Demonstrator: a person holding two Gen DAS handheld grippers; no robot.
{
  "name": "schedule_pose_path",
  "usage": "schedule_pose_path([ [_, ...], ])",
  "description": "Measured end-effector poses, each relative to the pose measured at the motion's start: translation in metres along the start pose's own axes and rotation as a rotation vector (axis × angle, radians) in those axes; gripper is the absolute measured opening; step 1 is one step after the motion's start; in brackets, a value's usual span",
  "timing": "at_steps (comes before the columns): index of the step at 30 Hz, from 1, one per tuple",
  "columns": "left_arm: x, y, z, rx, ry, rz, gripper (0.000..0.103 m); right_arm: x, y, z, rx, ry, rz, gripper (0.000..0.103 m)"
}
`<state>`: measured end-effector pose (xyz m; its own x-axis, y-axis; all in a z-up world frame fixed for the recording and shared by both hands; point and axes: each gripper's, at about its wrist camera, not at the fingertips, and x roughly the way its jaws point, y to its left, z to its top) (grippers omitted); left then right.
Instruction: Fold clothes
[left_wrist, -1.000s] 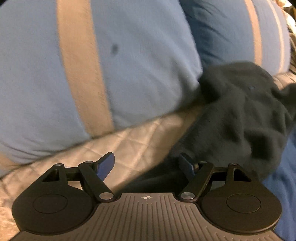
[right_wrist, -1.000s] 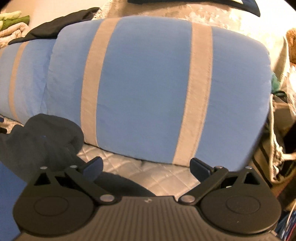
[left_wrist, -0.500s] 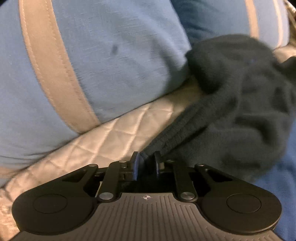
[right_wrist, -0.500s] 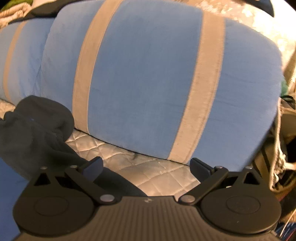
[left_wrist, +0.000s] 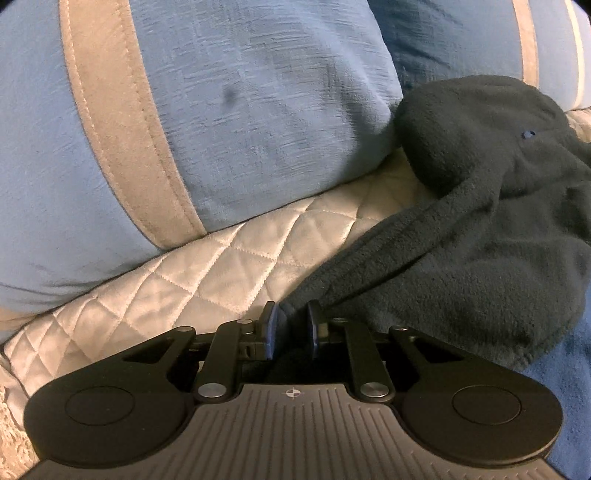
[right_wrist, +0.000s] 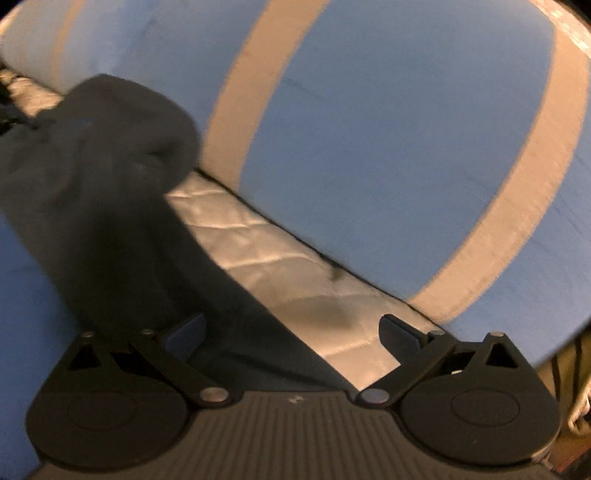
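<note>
A dark fleece garment (left_wrist: 480, 236) lies crumpled on a cream quilted cover (left_wrist: 207, 273), against blue pillows. My left gripper (left_wrist: 292, 322) is shut on a ribbed edge of the garment at its near left end. In the right wrist view the same dark garment (right_wrist: 122, 192) runs from the upper left down between the fingers. My right gripper (right_wrist: 293, 334) is open, with the garment's edge lying over its left side, between the jaws. The view is blurred.
Large blue pillows with beige stripes (left_wrist: 184, 129) (right_wrist: 388, 147) stand right behind the garment. A blue fabric (left_wrist: 565, 387) lies under the garment at the right. Cluttered items show at the far right edge of the right wrist view.
My left gripper closed on the garment's edge and holds it. My right gripper moved left and down toward the garment, whose edge now lies between its open fingers.
</note>
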<state>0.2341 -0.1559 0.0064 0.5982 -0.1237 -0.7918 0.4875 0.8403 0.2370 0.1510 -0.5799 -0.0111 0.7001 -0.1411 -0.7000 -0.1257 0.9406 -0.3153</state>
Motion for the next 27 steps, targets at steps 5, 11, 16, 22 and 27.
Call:
schedule_pose_path([
  [5,0.002,-0.003,0.0,-0.008,0.002,0.011,0.018,0.016,0.004,0.011,-0.016,0.027,-0.036,0.101],
  [11,0.001,-0.013,0.0,0.027,-0.003,0.056,0.018,0.026,0.018,0.003,-0.038,-0.014,-0.007,0.055],
  [16,0.002,-0.031,-0.002,0.14,-0.025,0.151,0.017,0.023,0.048,0.003,-0.227,-0.009,-0.064,0.016],
  [22,0.009,-0.041,0.003,0.25,-0.042,0.269,0.016,0.027,0.053,0.008,-0.238,0.017,-0.159,0.013],
  [27,0.018,-0.045,0.008,0.296,-0.051,0.335,0.016,0.033,0.058,0.013,-0.239,0.023,-0.231,0.012],
])
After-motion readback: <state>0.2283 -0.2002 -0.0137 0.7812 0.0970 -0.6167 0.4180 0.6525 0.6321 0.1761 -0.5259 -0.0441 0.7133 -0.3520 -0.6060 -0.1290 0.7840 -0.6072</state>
